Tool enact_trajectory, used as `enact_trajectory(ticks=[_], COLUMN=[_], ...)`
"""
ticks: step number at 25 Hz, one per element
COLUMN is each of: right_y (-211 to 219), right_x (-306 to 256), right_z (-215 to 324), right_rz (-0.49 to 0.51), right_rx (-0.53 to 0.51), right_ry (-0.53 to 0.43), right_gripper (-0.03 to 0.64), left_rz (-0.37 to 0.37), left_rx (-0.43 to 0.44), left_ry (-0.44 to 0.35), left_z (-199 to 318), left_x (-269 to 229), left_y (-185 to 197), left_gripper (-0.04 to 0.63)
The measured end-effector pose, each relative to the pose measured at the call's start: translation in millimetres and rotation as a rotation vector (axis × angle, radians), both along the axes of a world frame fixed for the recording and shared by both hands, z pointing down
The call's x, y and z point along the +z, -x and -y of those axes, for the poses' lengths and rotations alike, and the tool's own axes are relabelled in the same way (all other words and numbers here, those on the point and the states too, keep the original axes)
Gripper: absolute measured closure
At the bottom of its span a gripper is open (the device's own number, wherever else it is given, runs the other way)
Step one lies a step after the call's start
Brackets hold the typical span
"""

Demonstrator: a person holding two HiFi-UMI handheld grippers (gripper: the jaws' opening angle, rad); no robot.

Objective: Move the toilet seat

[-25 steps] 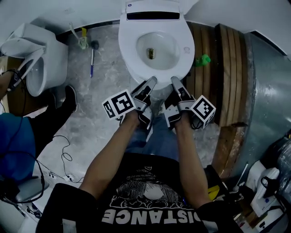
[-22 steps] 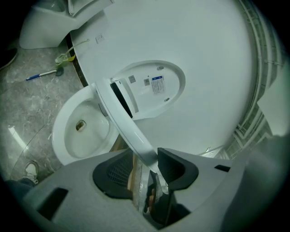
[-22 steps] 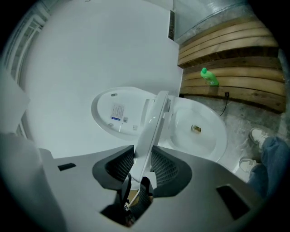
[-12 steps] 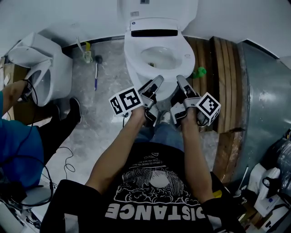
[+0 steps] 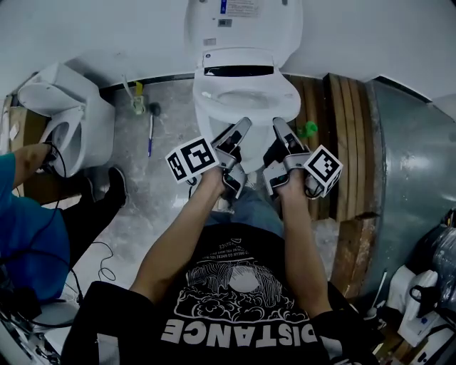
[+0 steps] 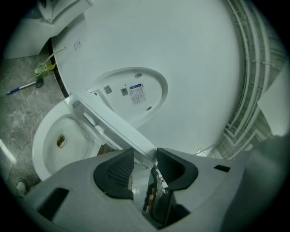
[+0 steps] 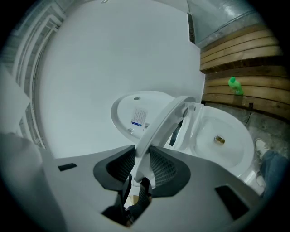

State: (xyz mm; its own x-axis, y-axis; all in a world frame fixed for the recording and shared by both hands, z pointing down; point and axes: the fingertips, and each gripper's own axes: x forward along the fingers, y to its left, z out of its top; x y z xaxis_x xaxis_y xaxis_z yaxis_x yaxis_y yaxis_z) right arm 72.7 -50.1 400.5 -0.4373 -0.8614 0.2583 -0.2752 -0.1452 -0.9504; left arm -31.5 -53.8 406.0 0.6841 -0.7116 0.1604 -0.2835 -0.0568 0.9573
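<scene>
The white toilet seat (image 5: 246, 96) is tilted up off the bowl (image 6: 59, 136), hinged at the back below the upright lid (image 5: 242, 21). My left gripper (image 5: 241, 128) grips the seat's front rim on its left side; the rim (image 6: 113, 127) runs in between its pads (image 6: 145, 158). My right gripper (image 5: 279, 125) has just been closing on the rim's right side, and the rim (image 7: 163, 122) sits pinched between its pads (image 7: 140, 156). The lid's underside with its label (image 7: 138, 118) shows behind the seat.
A second white toilet (image 5: 64, 107) stands at the left, with a brush and a blue-handled tool (image 5: 149, 132) on the grey floor between. Wooden planks (image 5: 349, 142) and a green object (image 5: 310, 128) lie right of the bowl. A person in blue (image 5: 21, 235) crouches at far left.
Both grippers have risen together at the toilet's front, and the seat's front edge has come up off the bowl with them. The upright lid now shows more fully at the top.
</scene>
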Motion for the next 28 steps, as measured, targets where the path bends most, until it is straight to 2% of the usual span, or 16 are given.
enact_trajectory(ticks=[11, 17, 23, 28], right_y=[-1, 2, 3, 6], right_x=[-33, -52, -61, -79], right_z=[46, 71, 108, 122], right_rz=[0.041, 0.064, 0.078, 0.080], right_rx=[-0.064, -0.103, -0.125, -0.158], right_ry=[-0.078, -0.113, -0.123, -0.176], right_gripper=[0.509, 0.512, 0.518, 0.520], left_rz=[-0.070, -0.109, -0.126, -0.146], left_rx=[-0.059, -0.121, -0.162, -0.171], left_ry=[-0.095, -0.162, -0.170, -0.189], left_z=[48, 71, 107, 119], left_x=[-34, -51, -60, -78], left_y=[1, 4, 8, 8], left_gripper=[0.390, 0.380, 0.379, 0.379])
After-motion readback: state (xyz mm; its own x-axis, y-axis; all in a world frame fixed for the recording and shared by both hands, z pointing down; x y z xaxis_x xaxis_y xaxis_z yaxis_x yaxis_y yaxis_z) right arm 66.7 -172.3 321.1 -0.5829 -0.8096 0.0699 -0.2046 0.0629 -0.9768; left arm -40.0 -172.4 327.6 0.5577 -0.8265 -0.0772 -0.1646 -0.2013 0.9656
